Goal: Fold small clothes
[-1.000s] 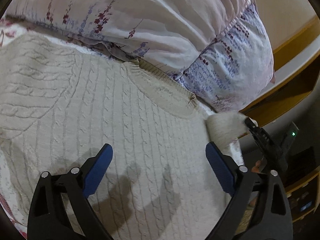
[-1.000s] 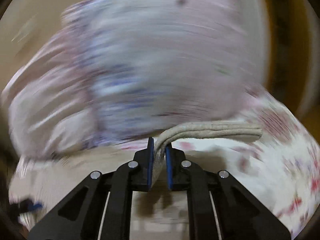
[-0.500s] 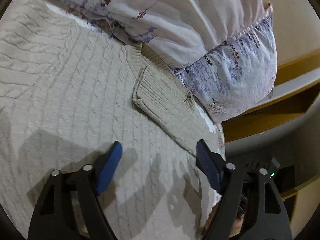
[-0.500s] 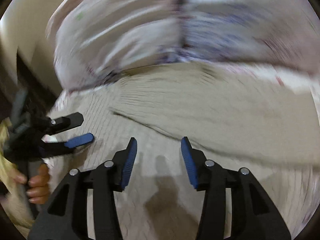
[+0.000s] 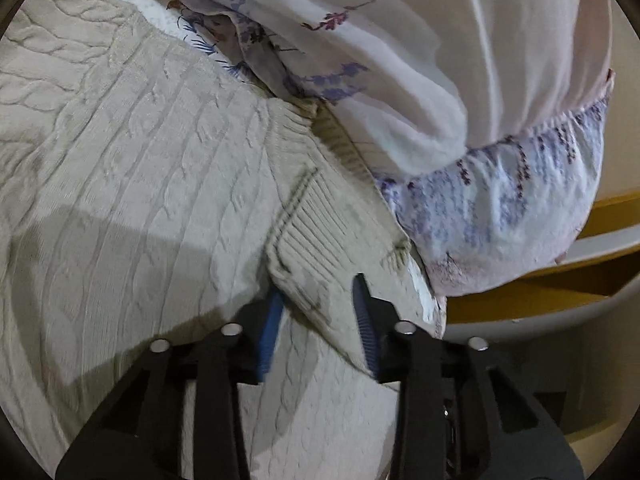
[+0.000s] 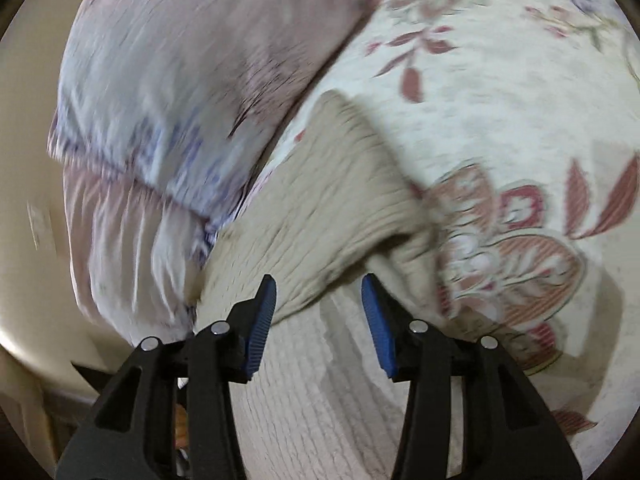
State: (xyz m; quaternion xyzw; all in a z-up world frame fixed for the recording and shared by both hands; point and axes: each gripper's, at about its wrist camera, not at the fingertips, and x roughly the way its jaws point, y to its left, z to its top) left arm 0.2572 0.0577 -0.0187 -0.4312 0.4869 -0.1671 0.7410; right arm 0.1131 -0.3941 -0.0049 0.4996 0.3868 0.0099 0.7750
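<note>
- The cream cable-knit sweater (image 5: 152, 184) lies flat on the floral bedspread (image 6: 500, 92), its sleeve now folded across the chest, the ribbed cuff (image 5: 320, 248) between my left claw's (image 5: 318, 320) pads.
- That claw has just been closing around the cuff; I cannot tell whether it pinches yet.
- My right claw (image 6: 318, 320) has let the sleeve go since a second ago and hovers spread over the knit.
- Pillows (image 5: 460, 80) sit just beyond both claws.
- No containers in view.
</note>
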